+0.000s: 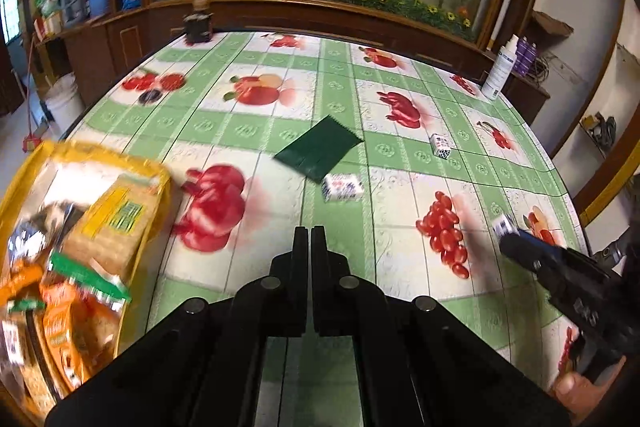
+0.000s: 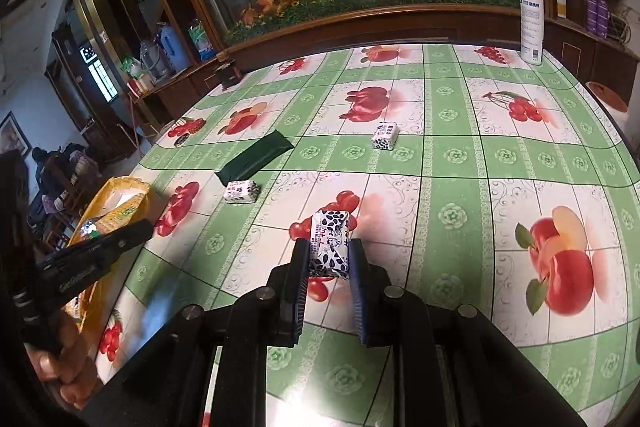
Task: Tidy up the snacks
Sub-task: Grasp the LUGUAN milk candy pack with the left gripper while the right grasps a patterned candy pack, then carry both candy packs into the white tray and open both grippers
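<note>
Here the right gripper [image 2: 329,259] is clamped on a small white candy with a dark leaf print [image 2: 329,247], its two fingers pressing the wrapper from either side above the fruit-patterned tablecloth [image 2: 452,163]. The left gripper [image 1: 310,247] has its jaws pressed together with nothing between them, and it hovers over the cloth just beside a yellow bag [image 1: 52,155] stuffed with snack packets at the table's left edge. In the right wrist view that same bag [image 2: 100,195] sits behind the left gripper's dark body. Two more wrapped candies lie loose on the cloth: one [image 2: 241,191] just beside a flat dark green packet [image 2: 256,157], the other [image 2: 385,135] farther back, well apart from it. A white spray bottle [image 2: 531,19] stands upright at the far right corner of the table, and a small dark jar [image 1: 197,23] stands at the far left edge.
</note>
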Available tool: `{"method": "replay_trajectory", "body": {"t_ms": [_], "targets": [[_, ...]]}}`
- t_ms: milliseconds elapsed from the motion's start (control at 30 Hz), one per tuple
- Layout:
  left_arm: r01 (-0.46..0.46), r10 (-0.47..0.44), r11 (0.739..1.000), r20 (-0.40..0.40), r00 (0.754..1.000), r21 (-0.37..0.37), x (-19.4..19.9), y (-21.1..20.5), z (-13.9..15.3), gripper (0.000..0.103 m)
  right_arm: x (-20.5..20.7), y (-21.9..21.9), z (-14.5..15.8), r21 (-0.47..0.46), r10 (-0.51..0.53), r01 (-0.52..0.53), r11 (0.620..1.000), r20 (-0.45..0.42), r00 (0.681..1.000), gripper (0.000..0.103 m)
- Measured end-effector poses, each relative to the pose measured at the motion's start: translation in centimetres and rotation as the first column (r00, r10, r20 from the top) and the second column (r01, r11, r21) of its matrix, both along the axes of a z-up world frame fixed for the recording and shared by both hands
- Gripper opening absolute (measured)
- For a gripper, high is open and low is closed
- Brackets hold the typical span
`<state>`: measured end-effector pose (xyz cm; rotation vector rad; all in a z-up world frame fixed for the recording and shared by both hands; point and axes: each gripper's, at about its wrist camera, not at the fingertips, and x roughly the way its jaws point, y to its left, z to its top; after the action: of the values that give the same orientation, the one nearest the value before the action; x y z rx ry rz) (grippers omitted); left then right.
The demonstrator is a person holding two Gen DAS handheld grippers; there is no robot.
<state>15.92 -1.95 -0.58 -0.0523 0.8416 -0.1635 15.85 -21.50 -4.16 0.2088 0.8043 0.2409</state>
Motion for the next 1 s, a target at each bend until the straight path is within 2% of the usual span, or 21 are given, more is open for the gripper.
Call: {"method": "replay_trajectory", "body": {"t_ms": [33,67,133,267,400,500,533,567,600,633,767,1000], "targets": [[0.003,-0.003,1.0,0.01,1.0,0.024,0.5,-0.7,0.0,0.016,-0.4,0.1,0.1,0.002,0.002,-0.002,1.0,0.004,1.0,0.02],[0.001,-0.002,0.999,0.016,1.0,0.043,1.2,-1.4,-0.1,0.039,-0.7,0.2,0.3,0.002,0.005,-0.005,1.0,0.008,1.0,0.02],[0.017,-0.018,0.999,0.018,1.0,0.045,2.3,-2.4,-0.4,0.057,-1.3,0.4,0.4,0.006,0.008,-0.009,1.0,0.011,1.0,0.02],[-0.01,0.012,0.994,-0.014,1.0,0.108,4.7,-4.7,-2.0,0.057,-1.9,0.2,0.3,0.018,0.004,-0.004,1.0,0.009,1.0,0.02],[-0.04,0.05,0.991,-0.079,0.996,0.124,6.3,-5.3,-4.3,0.057,-2.0,-0.3,0.1,0.026,0.002,-0.002,1.0,0.004,1.0,0.02],[-0.056,0.063,0.993,-0.068,0.996,0.104,6.7,-5.1,-4.6,0.059,-2.1,-0.9,0.2,0.031,-0.004,0.004,1.0,0.006,1.0,0.02],[-0.058,0.065,0.993,-0.066,0.996,0.101,6.9,-5.0,-4.6,0.054,-2.1,-1.0,0.2,0.032,-0.006,0.005,0.999,0.007,1.0,0.02],[-0.063,0.069,0.993,-0.06,0.996,0.097,7.0,-4.9,-4.5,0.038,-2.1,-1.1,0.2,0.032,-0.008,0.008,0.999,0.007,1.0,0.02],[-0.062,0.068,0.994,-0.059,0.996,0.095,7.0,-4.8,-4.4,0.029,-2.1,-1.1,0.1,0.033,-0.009,0.009,0.999,0.006,1.0,0.02],[-0.057,0.064,0.993,-0.063,0.996,0.101,6.9,-4.8,-4.4,0.029,-2.1,-1.0,0.1,0.035,-0.009,0.009,0.999,0.006,1.0,0.02],[-0.068,0.075,0.991,-0.057,0.996,0.118,5.2,-4.1,-3.9,0.029,-2.5,-0.8,0.3,0.043,-0.007,0.007,0.999,0.012,1.0,0.02],[-0.153,0.148,0.975,0.04,0.988,0.159,-1.0,-0.7,-1.1,0.029,-3.6,0.5,1.2,0.062,0.018,-0.02,0.998,0.037,0.999,0.02]]}}
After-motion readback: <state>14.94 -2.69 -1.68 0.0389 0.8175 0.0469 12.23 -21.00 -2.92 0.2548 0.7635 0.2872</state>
